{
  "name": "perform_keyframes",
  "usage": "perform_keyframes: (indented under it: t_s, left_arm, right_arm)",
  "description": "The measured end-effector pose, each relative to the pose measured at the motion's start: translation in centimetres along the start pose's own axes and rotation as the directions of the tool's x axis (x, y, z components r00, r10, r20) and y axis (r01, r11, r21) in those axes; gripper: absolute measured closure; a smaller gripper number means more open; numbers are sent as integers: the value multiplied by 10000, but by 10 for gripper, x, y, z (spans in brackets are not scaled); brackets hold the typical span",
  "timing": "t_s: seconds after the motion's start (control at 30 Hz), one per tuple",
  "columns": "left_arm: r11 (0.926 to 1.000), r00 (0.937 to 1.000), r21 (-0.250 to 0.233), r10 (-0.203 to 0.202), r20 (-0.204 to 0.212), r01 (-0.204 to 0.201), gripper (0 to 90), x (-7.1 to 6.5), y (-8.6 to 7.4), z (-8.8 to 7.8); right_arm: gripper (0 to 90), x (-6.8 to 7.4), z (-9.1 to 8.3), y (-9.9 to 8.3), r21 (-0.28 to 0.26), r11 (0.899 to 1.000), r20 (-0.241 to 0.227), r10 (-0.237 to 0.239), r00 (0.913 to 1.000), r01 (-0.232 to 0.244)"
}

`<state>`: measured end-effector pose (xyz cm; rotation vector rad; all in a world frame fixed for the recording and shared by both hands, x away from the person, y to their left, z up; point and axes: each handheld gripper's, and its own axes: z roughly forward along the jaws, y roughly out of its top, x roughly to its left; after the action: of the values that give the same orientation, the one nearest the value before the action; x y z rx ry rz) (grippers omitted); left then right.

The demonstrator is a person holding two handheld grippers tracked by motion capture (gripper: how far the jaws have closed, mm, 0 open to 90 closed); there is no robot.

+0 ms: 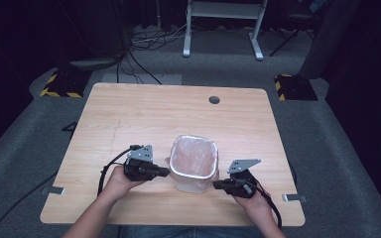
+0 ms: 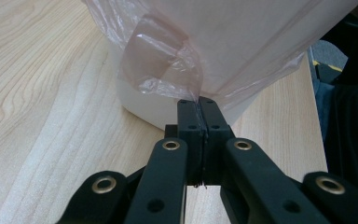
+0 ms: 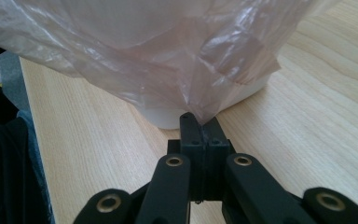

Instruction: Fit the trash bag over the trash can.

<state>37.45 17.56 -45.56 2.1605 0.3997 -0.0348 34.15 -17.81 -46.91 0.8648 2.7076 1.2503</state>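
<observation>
where both grippers' fingers (image 2: 189,122) pinch, pink bag liner (image 2: 242,51), bin (image 1: 194,157) between

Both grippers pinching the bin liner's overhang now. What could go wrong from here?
1. The liner is thin film, and each gripper holds only a small pinch at its lower edge: left gripper, right gripper. A hard pull could tear it or let it slip out.
2. The bin looks light and stands free on the table, so an uneven pull may tip or drag it.

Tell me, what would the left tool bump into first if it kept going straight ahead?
Probably the white bin straight ahead. The left tool, shut, already pinches the pink bag's hanging edge against it.
</observation>
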Motion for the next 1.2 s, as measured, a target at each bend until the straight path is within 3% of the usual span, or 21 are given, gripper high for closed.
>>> perform_keyframes:
  t_s: [0.17,0.3,0.37,0.47,0.57,0.7,0.83,0.9,1.0,1.07,1.2]
  left_arm:
    - [9993,9998,330,-190,-91,193,887,2,-7,3]
    - [9982,9996,561,-180,-214,192,890,1,-9,9]
    - [9995,9992,150,-267,-289,271,852,3,-9,1]
    - [9961,9986,-743,-486,-209,469,686,4,-9,-17]
    - [9898,9983,-1315,-567,-153,542,603,5,-9,-32]
    - [9836,9956,-1661,-802,-495,709,452,13,-2,-38]
    - [9846,9962,-1695,-556,-664,437,401,16,13,-33]
    - [9859,9982,-1659,-301,-520,210,430,16,20,-29]
    - [9927,9994,-1204,-68,-352,25,651,14,26,-21]
    - [9962,9988,-865,62,-481,-103,767,12,26,-15]
    - [9979,9971,-643,27,-761,-76,882,10,22,-10]
  right_arm:
    - [900,-5,-12,-4,-131,9997,27,183,9998,-182]
    - [900,-6,-5,-6,78,9998,28,205,9998,-205]
    - [891,-4,-2,-6,109,9999,209,37,9998,-40]
    - [637,-3,-4,-5,-121,9999,507,-12,9987,18]
    - [553,-4,-14,-4,-452,9989,731,-90,9973,123]
    - [458,-4,-28,-1,-715,9972,1001,-143,9949,216]
    - [428,-3,-37,6,-1069,9933,969,-339,9947,443]
    - [410,-1,-41,10,-1230,9909,903,-431,9950,540]
    - [427,0,-45,15,-1469,9875,537,-494,9973,568]
    - [481,0,-45,18,-1518,9871,315,-475,9984,517]
    - [550,1,-40,20,-1501,9876,-163,-497,9986,467]
